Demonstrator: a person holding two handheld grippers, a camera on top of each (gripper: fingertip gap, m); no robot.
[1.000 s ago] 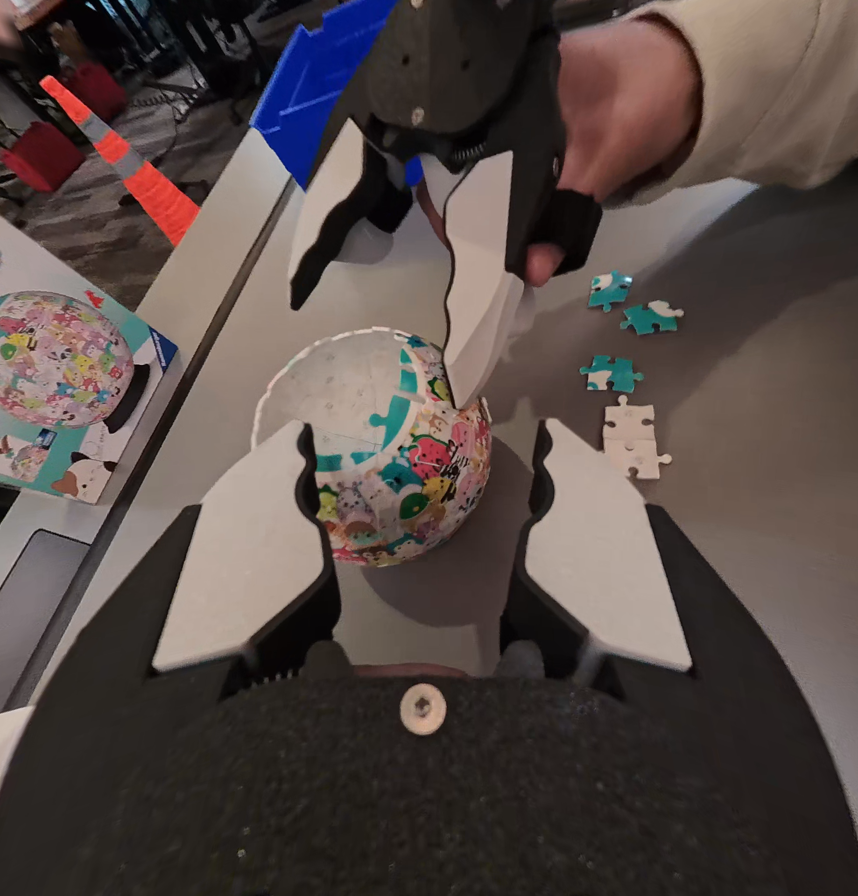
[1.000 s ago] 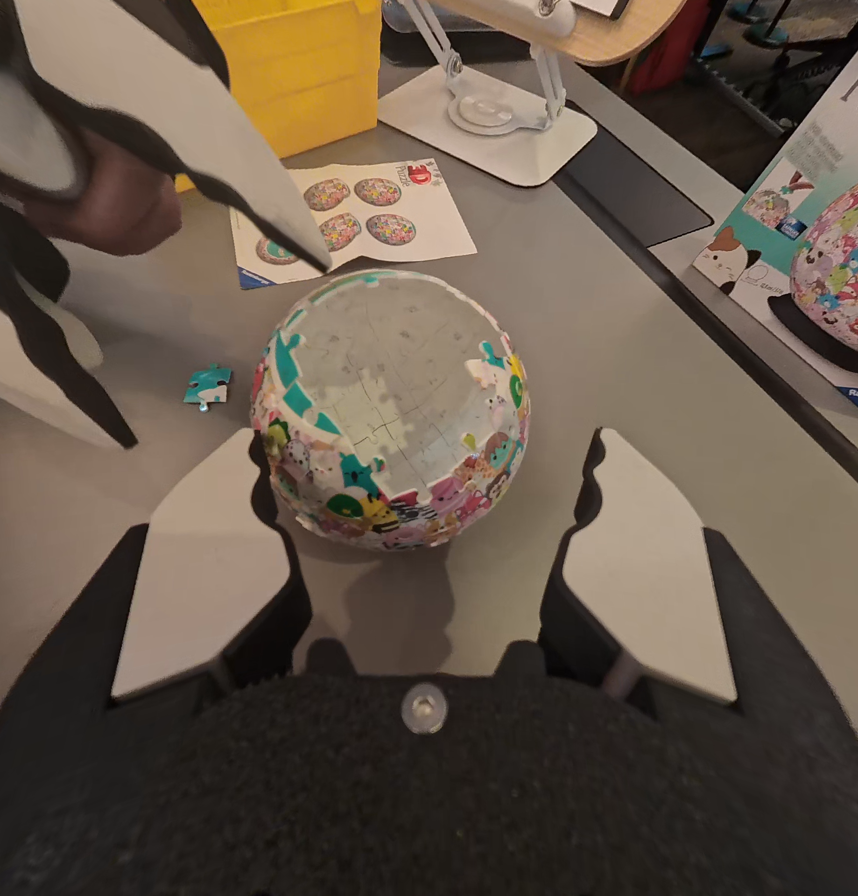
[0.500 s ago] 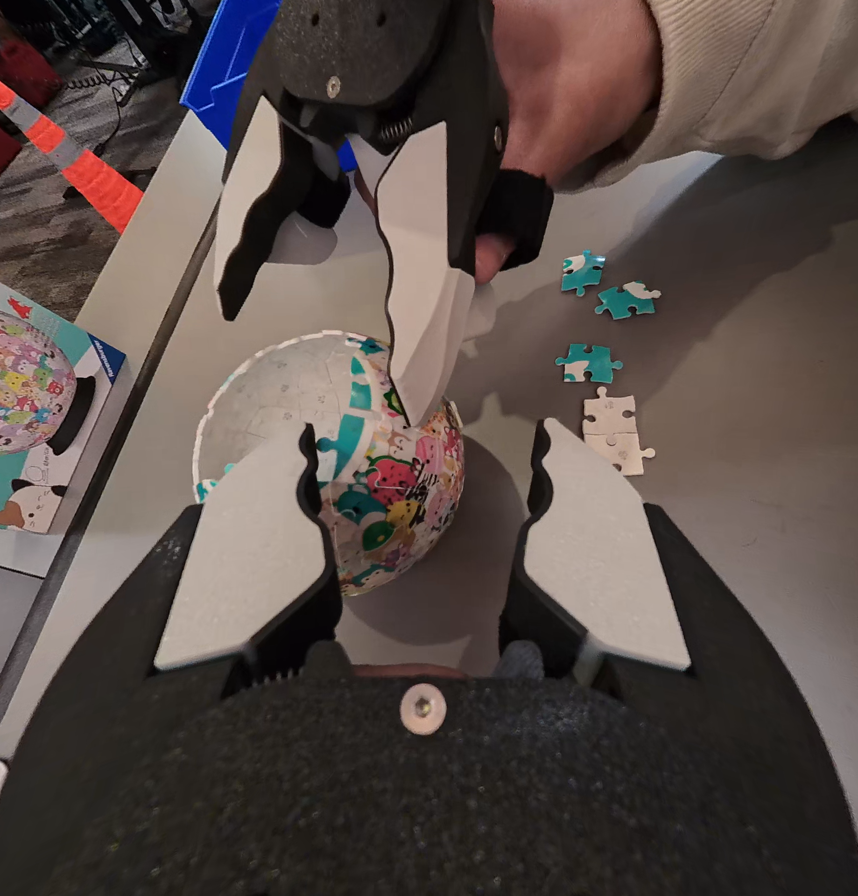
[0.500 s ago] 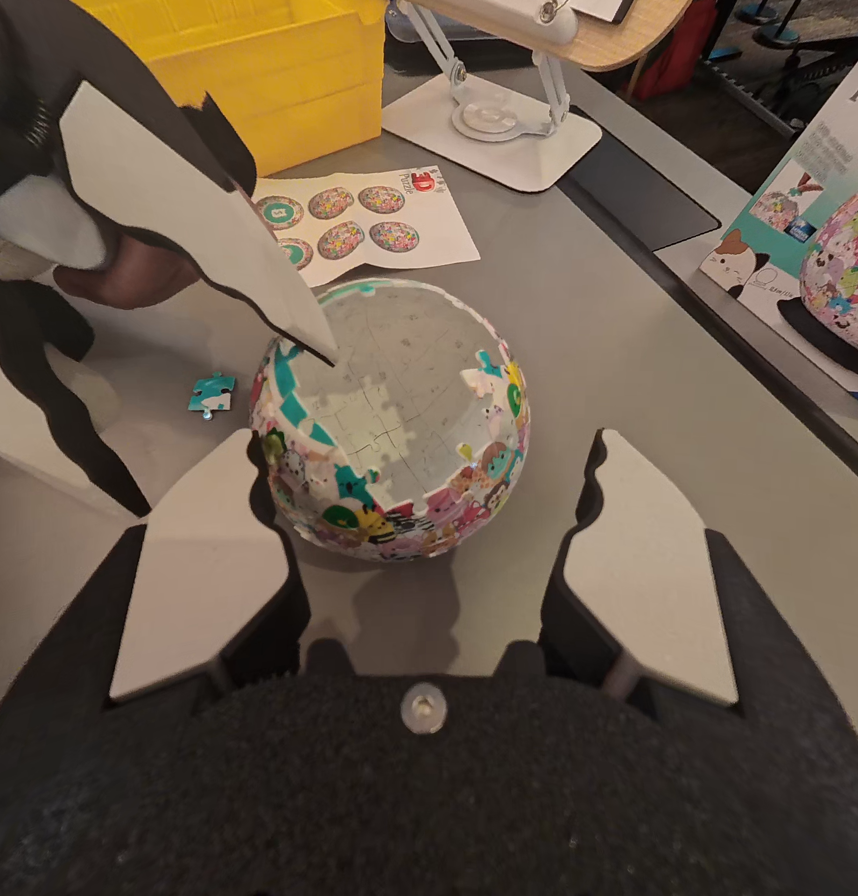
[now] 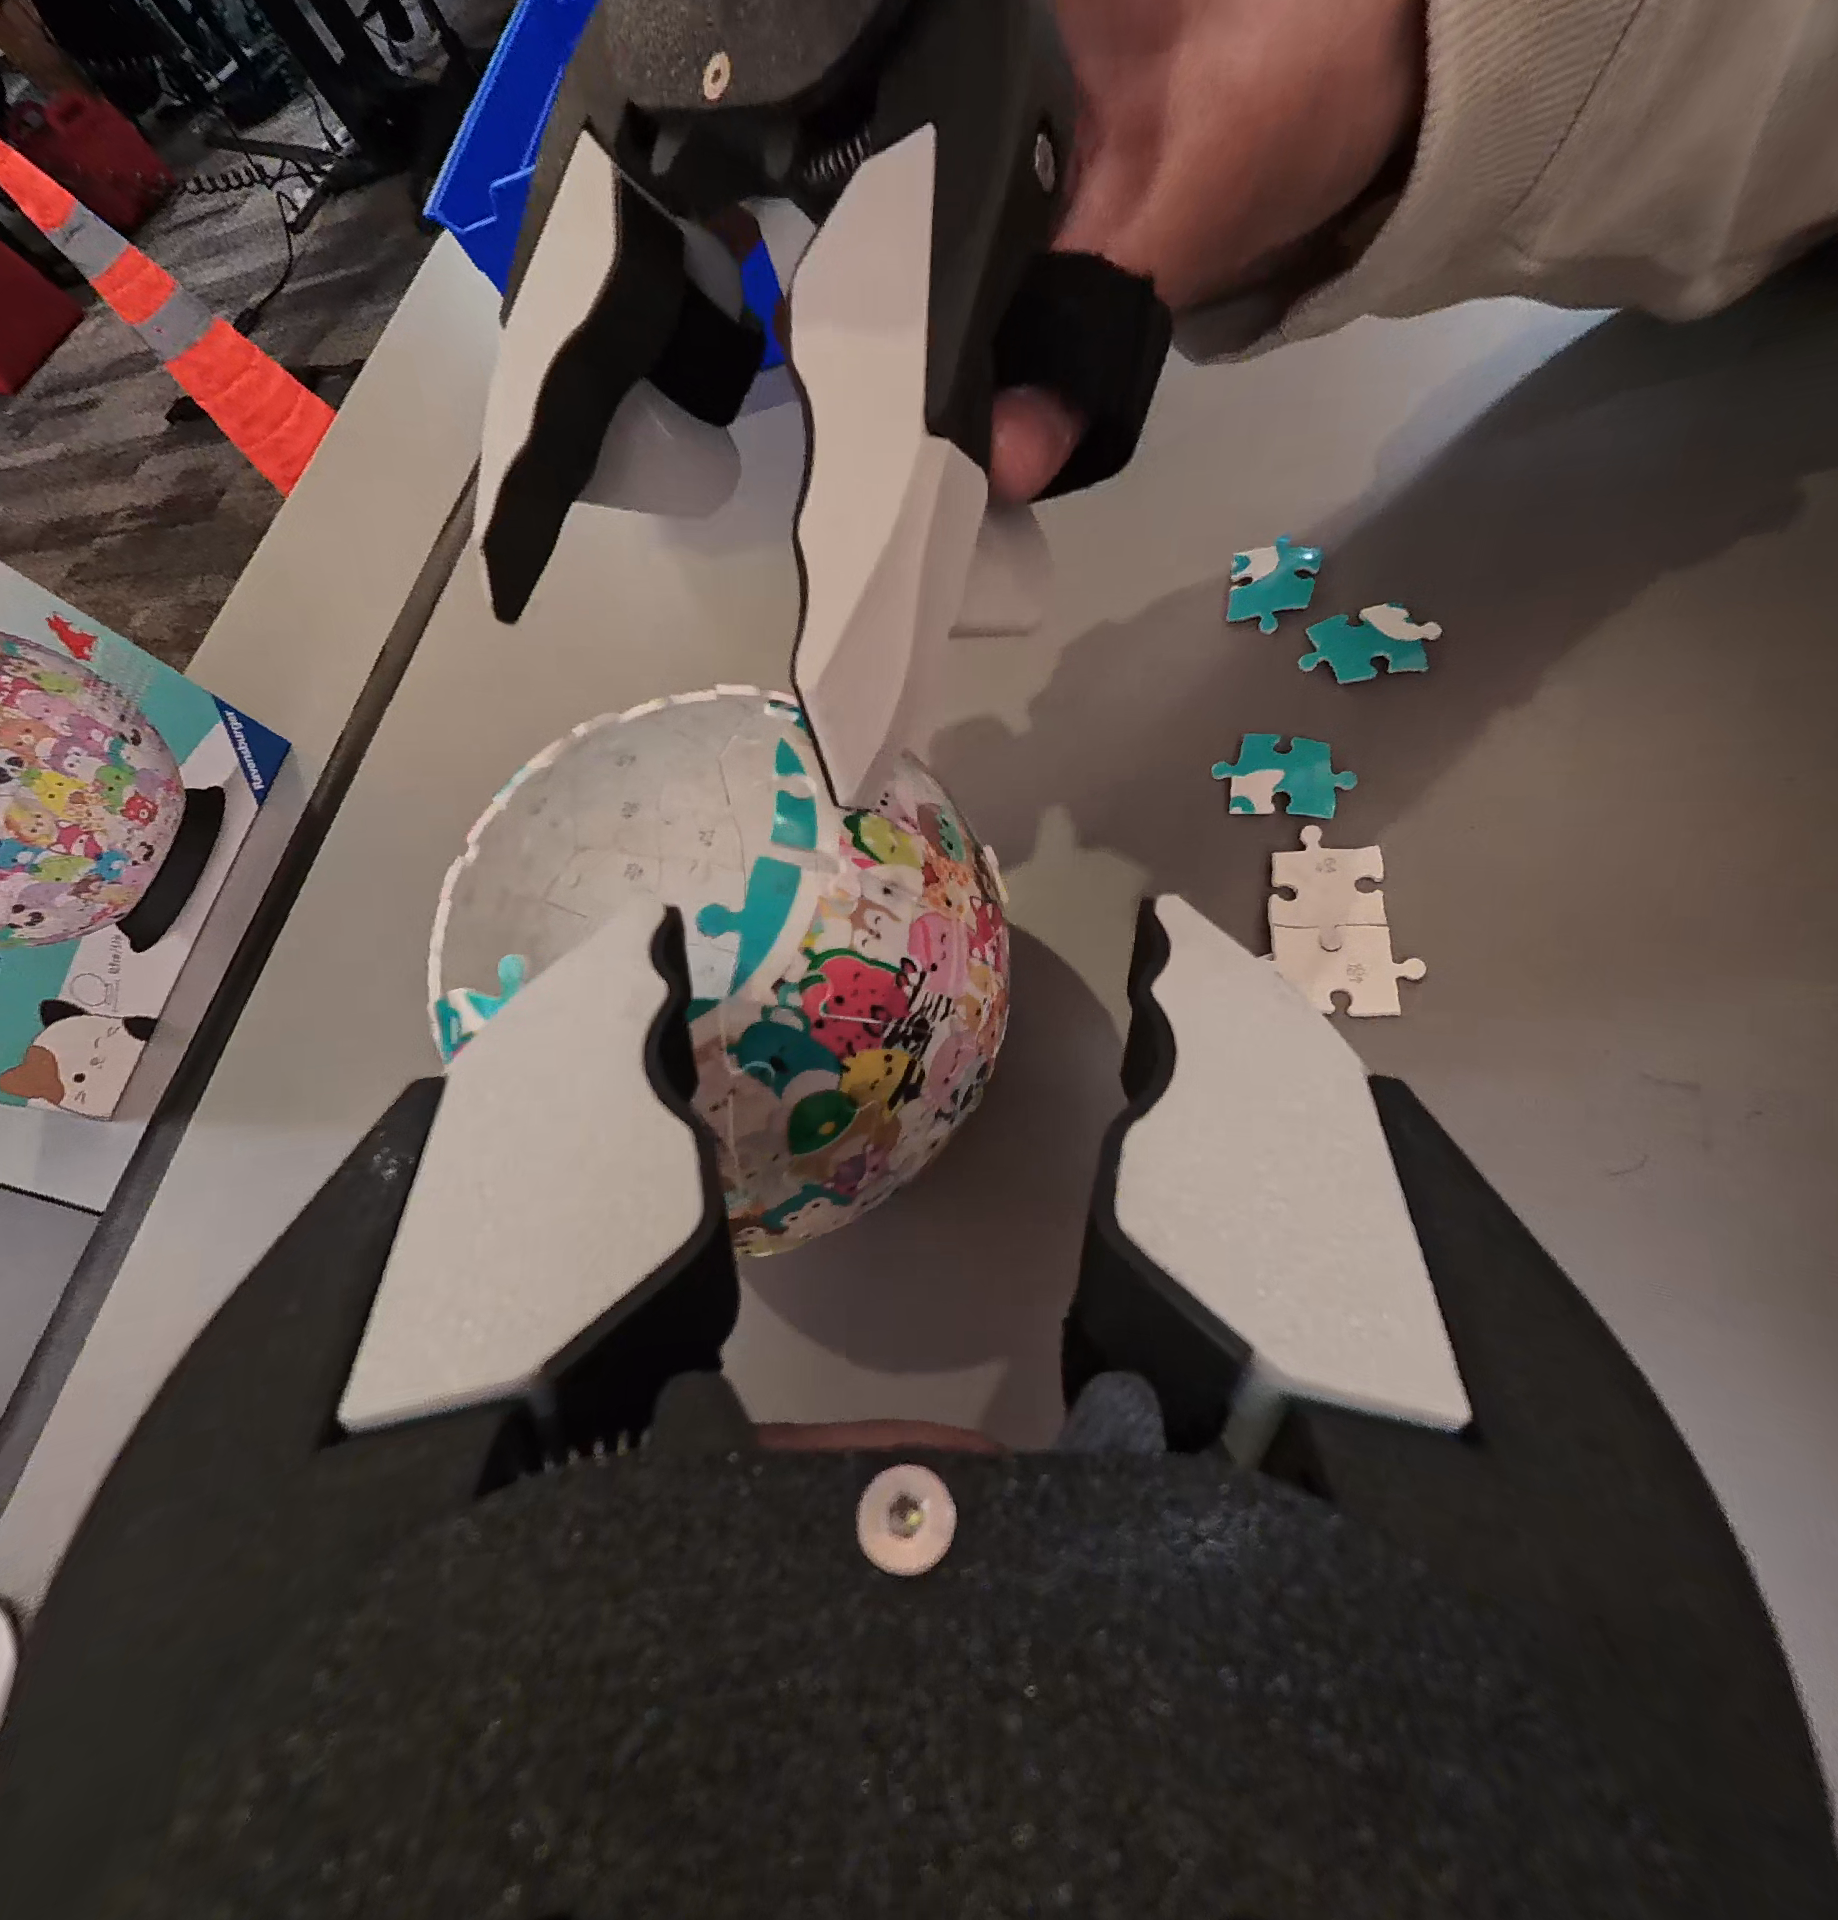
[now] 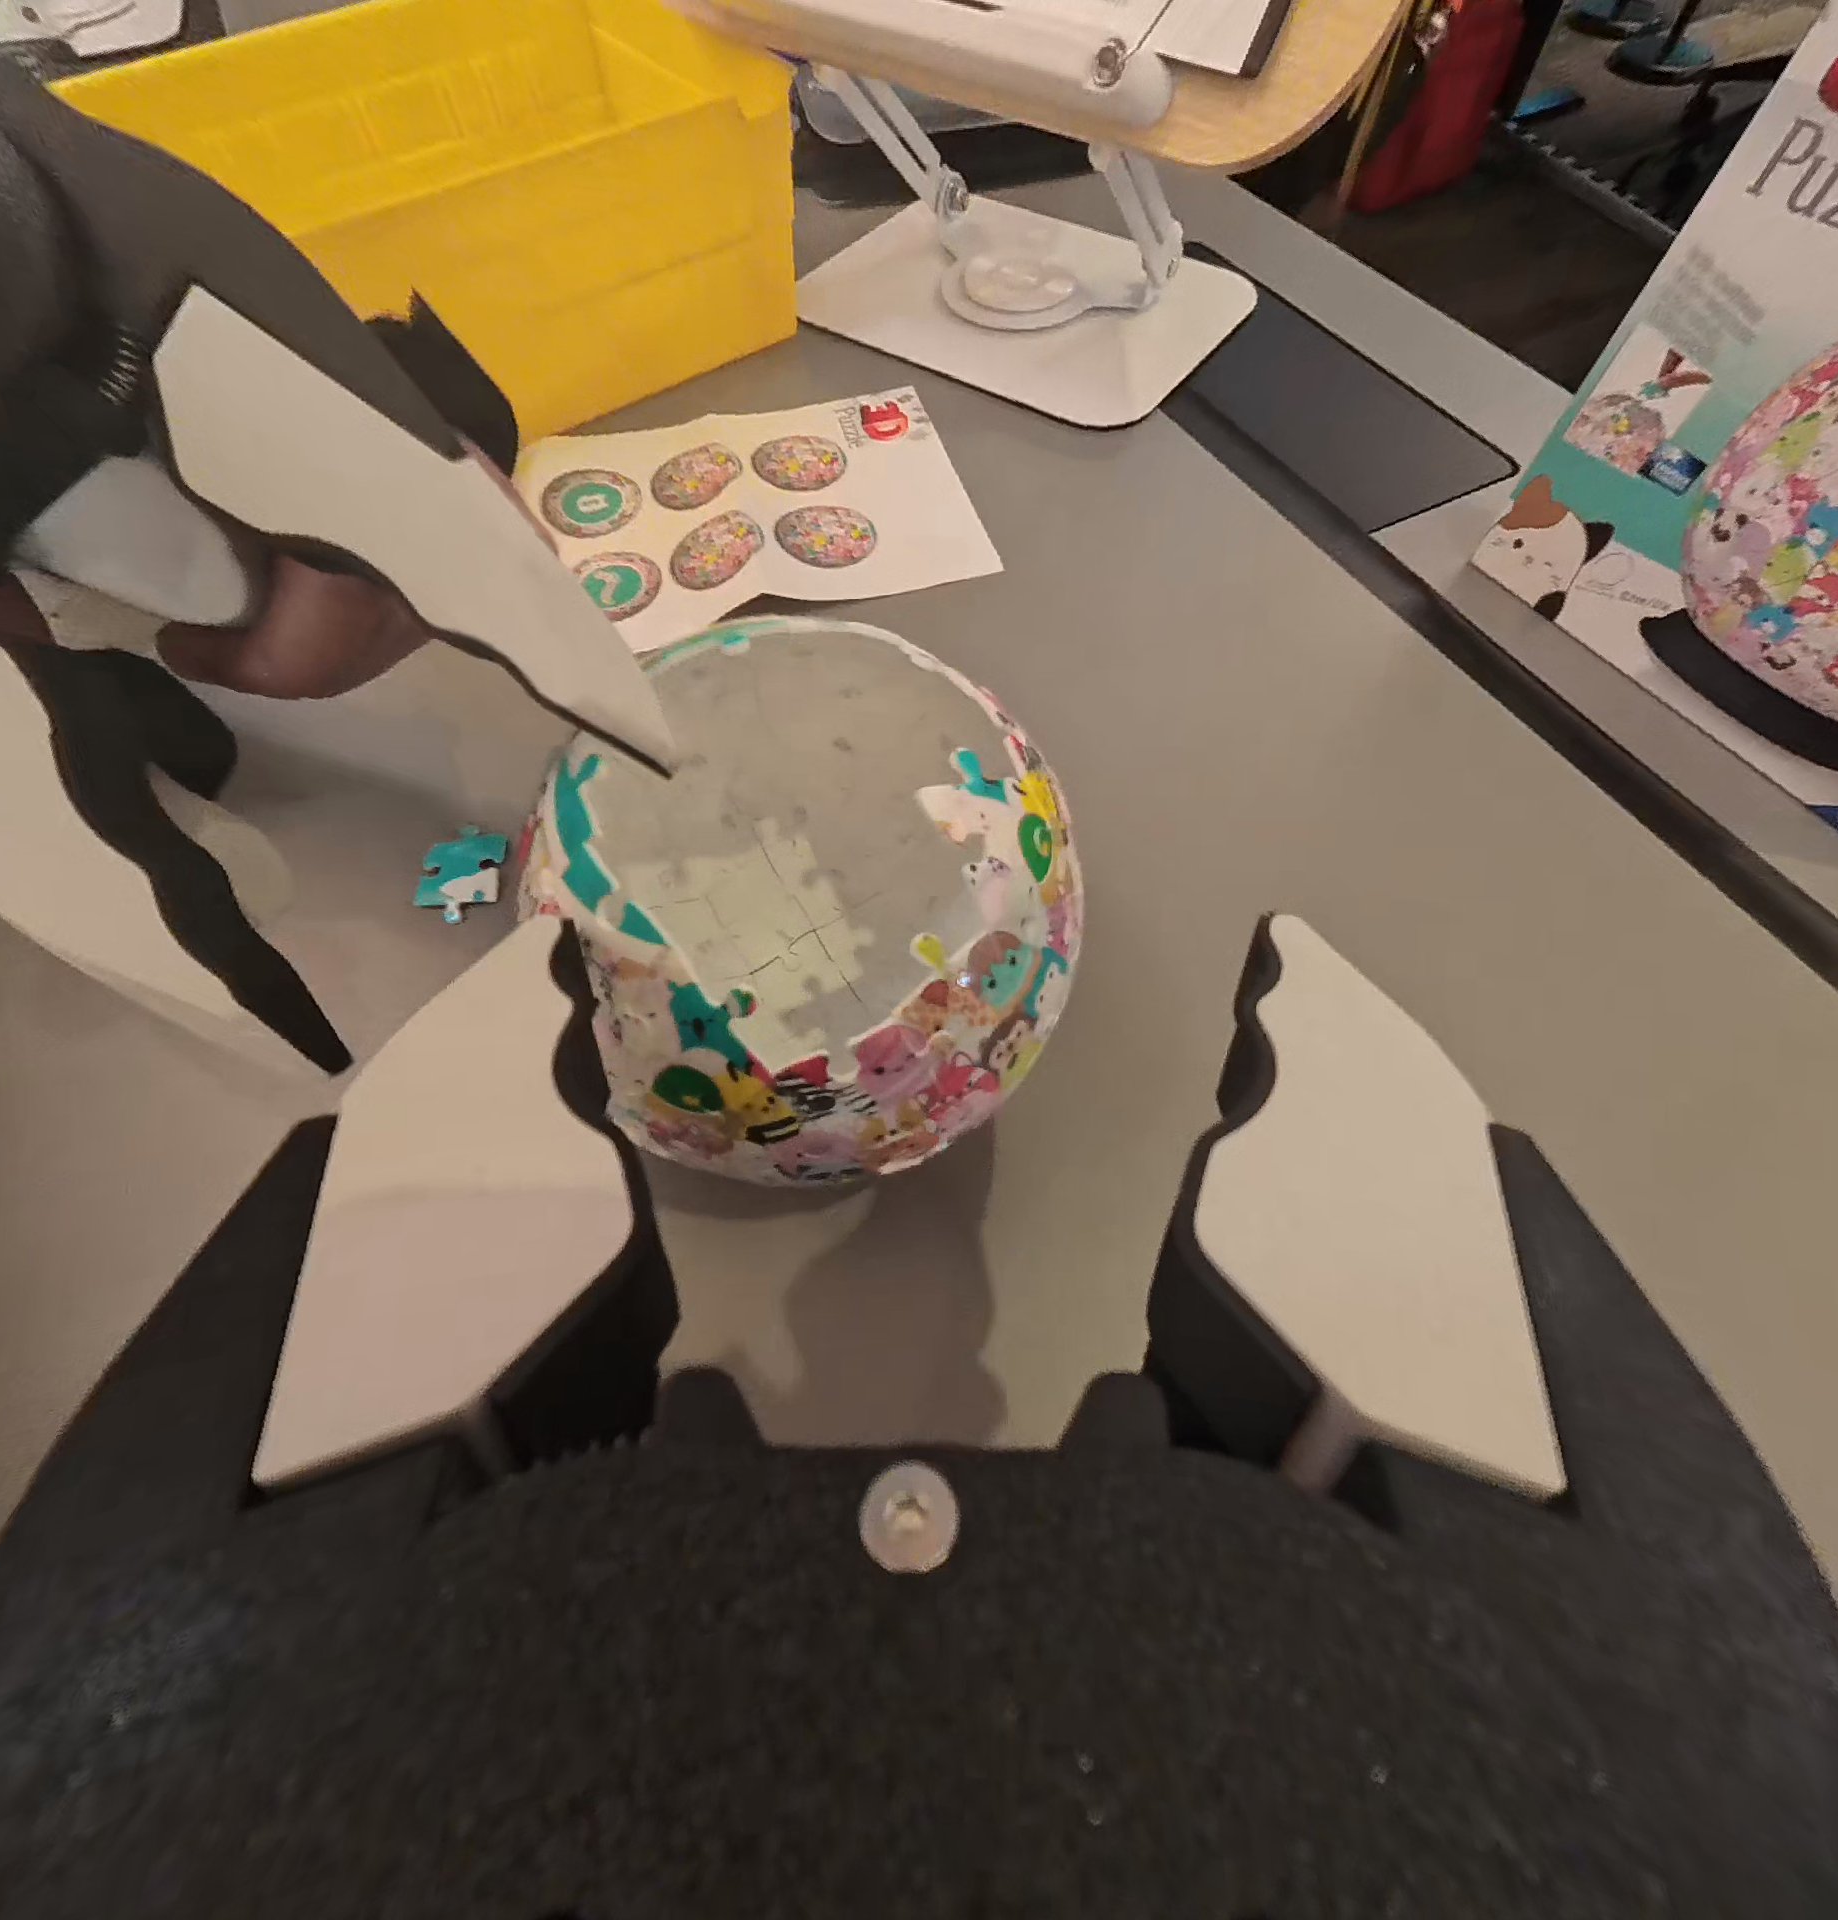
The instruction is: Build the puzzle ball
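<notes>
1. The grey desk (image 6: 1310, 831) carried everything and ran from the near edge to the far clutter.
2. A yellow bin (image 6: 499, 197) stood at the far left in the right wrist view, with a white stand (image 6: 1040, 301) to its right.
3. A puzzle box (image 6: 1725, 540) lay at the right edge in that view; in the left wrist view the same box (image 5: 73, 873) lay at the left, beyond a dark seam in the desk.
4. The left hand-held gripper (image 5: 904, 925) hung wide open with nothing between its fingers; its left finger overlapped the ball in the view, though contact could not be told.
5. The right hand-held gripper (image 6: 904, 935) was also spread wide and empty, and one fingertip of it (image 5: 842, 769) touched the top rim of the ball from the far side in the left wrist view.
6. The puzzle ball (image 6: 811, 914) sat on the desk between the two tools, an unfinished shell with its opening up and the pale inner faces of the pieces showing; in the left wrist view the ball (image 5: 853, 1018) showed its colourful outside.
7. An instruction sheet (image 6: 780, 509) lay flat just beyond the ball.
8. Loose pieces lay to the right of the ball: two joined white pieces (image 5: 1330, 925) face down and three teal pieces (image 5: 1284, 774) farther off.
9. One more teal piece (image 6: 461, 871) lay just left of the ball in the right wrist view.
</notes>
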